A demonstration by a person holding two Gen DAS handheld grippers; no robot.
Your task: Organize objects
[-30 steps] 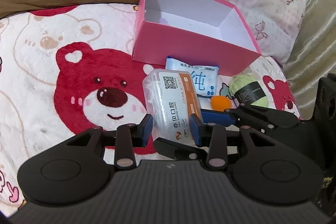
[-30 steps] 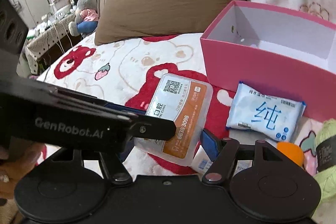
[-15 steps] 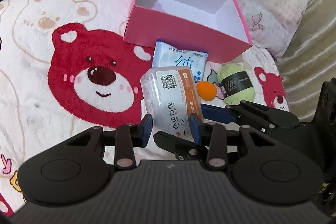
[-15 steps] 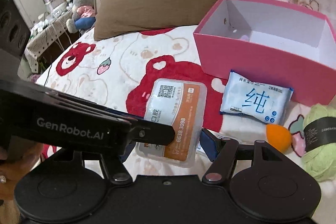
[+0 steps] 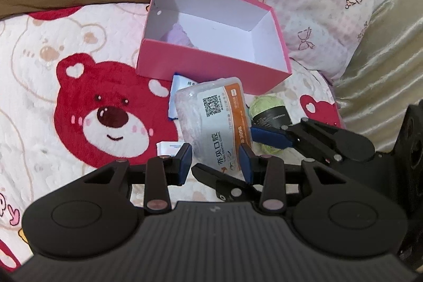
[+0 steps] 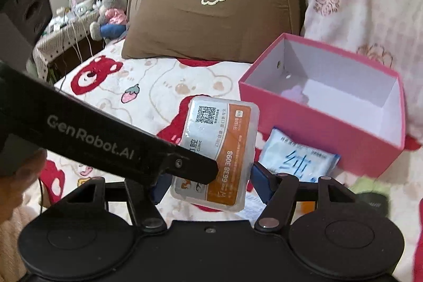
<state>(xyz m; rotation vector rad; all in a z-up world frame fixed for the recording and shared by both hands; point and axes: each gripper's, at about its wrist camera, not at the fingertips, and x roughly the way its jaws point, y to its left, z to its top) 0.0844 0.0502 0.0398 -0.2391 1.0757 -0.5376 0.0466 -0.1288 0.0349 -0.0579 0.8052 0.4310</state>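
**Floss-pick case on its way to the box**

Both claws share the clear dental floss-pick case (image 5: 214,123): left gripper (image 5: 215,160) pinches its near end, right gripper (image 6: 208,176), jaws just narrowing, clamps its sides. Case hangs above the bear blanket (image 5: 79,102), short of the pink box (image 5: 211,62) (wipes pack (image 6: 298,157) below). Best kept level, both hands moving together over the rim.

"GenRobot.AI" on left tool (image 6: 161,176); "6638 3098" on plastic case (image 6: 219,149).
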